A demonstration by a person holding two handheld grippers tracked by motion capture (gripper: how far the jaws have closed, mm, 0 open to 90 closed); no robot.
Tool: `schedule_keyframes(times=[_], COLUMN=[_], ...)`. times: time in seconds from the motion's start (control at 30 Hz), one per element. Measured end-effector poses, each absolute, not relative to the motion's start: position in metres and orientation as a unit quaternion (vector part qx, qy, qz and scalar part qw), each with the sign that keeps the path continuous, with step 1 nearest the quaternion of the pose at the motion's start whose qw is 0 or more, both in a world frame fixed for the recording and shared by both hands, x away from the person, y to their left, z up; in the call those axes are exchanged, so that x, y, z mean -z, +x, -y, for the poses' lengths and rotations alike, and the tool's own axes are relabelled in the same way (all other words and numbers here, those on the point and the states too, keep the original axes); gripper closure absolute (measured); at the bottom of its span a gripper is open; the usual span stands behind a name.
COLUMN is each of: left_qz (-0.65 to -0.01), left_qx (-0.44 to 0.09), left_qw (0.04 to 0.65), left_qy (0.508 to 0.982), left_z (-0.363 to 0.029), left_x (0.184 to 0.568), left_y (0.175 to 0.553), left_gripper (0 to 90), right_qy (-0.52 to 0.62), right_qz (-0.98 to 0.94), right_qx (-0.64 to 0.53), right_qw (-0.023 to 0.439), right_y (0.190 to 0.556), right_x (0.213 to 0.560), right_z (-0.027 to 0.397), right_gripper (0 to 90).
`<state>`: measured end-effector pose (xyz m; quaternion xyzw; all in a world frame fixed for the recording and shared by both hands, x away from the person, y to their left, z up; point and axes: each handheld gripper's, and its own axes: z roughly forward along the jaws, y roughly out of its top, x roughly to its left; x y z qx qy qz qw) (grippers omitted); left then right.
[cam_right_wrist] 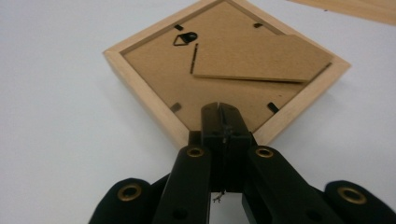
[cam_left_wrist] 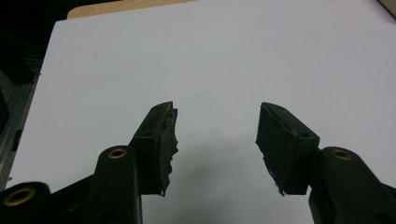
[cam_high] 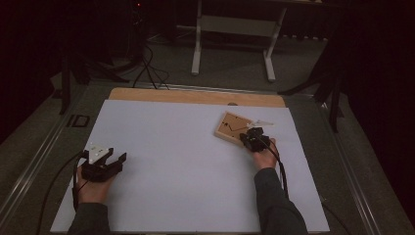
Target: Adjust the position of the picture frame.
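Observation:
A light wooden picture frame (cam_high: pixel 226 126) lies face down on the white sheet, at its right back part, turned like a diamond. Its brown backing (cam_right_wrist: pixel 154 65) carries a black hanger hook (cam_right_wrist: pixel 184 38) and a folded stand flap (cam_right_wrist: pixel 261 58). My right gripper (cam_right_wrist: pixel 223 112) is shut, jaws pressed together, with its tip over the frame's nearest corner; whether it touches the backing I cannot tell. The high view shows the right gripper (cam_high: pixel 248 138) at that same corner. My left gripper (cam_high: pixel 120 163) rests at the sheet's left side, open (cam_left_wrist: pixel 217 126), nothing between its jaws.
The white sheet (cam_high: pixel 186 161) covers a wooden tabletop whose bare strip (cam_high: pixel 195 96) shows along the far edge. Behind the table stand a white frame's legs (cam_high: pixel 197 49) and black cables (cam_high: pixel 147 68) on the carpet. Metal rails (cam_high: pixel 34 156) run along the sides.

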<state>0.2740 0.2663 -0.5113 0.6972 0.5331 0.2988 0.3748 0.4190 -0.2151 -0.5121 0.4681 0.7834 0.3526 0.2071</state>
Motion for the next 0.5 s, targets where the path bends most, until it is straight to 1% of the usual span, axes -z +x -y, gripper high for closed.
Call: schedule_keyframes(times=[0.5], left_qz=[-0.531], left_qx=[-0.300], left_qw=[0.373], left_qy=[0.699], left_z=[-0.265], left_x=[0.511], left_y=[0.274], left_gripper=[46.7], right_qy=[0.431], right_qz=[-0.803], right_qx=[-0.360], right_qw=[0.197], right_y=[0.396], right_x=[0.513], right_z=[0.201], right_gripper=[90.0])
